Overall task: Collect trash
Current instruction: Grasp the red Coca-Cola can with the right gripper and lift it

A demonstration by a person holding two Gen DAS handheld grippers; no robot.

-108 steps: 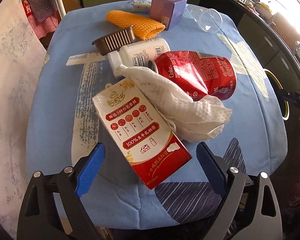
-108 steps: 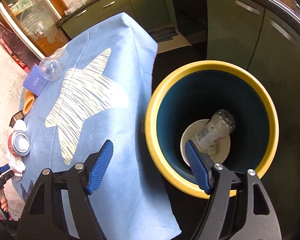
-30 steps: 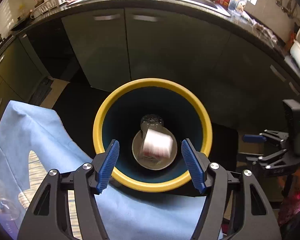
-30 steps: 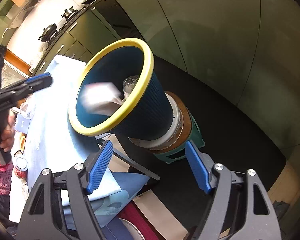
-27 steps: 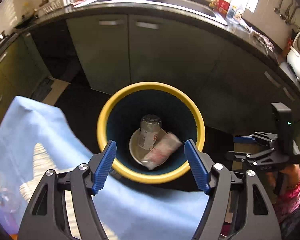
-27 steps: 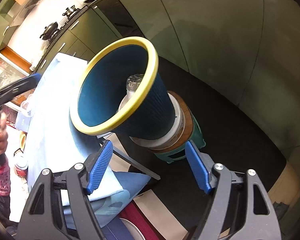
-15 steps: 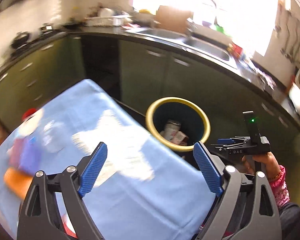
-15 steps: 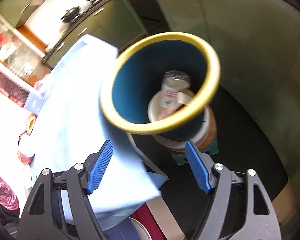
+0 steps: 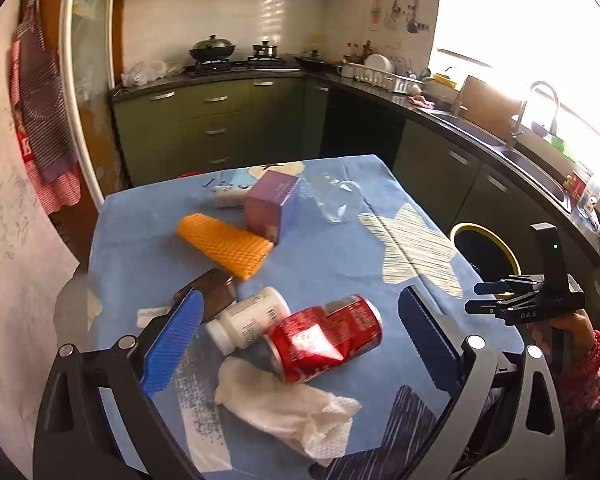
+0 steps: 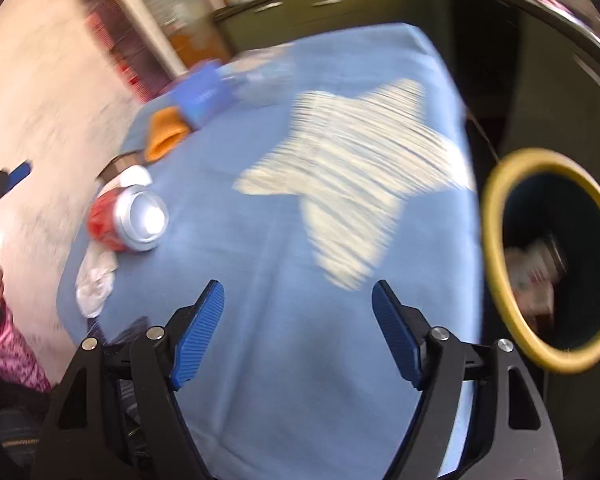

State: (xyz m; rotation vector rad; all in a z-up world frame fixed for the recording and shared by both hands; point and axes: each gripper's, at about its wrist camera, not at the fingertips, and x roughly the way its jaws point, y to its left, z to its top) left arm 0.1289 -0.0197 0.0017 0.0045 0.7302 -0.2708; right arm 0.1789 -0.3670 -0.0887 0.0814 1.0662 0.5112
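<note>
My left gripper [image 9: 300, 295] hovers over the near edge of the blue-clothed table [image 9: 324, 264], jaws opening wide, nothing held. Beyond its fingertips lie a crushed red cola can [image 9: 326, 336], a white pill bottle [image 9: 248, 322] and a crumpled paper towel [image 9: 284, 408]. My right gripper [image 10: 298, 285] is open and empty above the cloth's right side; it also shows in the left wrist view [image 9: 488, 298]. The yellow-rimmed bin [image 10: 496, 240] stands off the table's right edge with a carton and a plastic bottle [image 10: 534, 272] inside. The right wrist view is blurred; the can [image 10: 128, 220] lies at its left.
Farther back on the table are an orange waffle cloth [image 9: 224, 244], a purple box [image 9: 272, 204], a clear plastic cup [image 9: 336, 200] and a brown ribbed tray [image 9: 212, 292]. Green kitchen cabinets [image 9: 220, 120] line the back and right. A wall [image 9: 16, 280] runs along the left.
The red-and-white carton dropped from my left gripper into the bin. Both views then swung away from the bin toward the table, and the left jaws spread wider.
</note>
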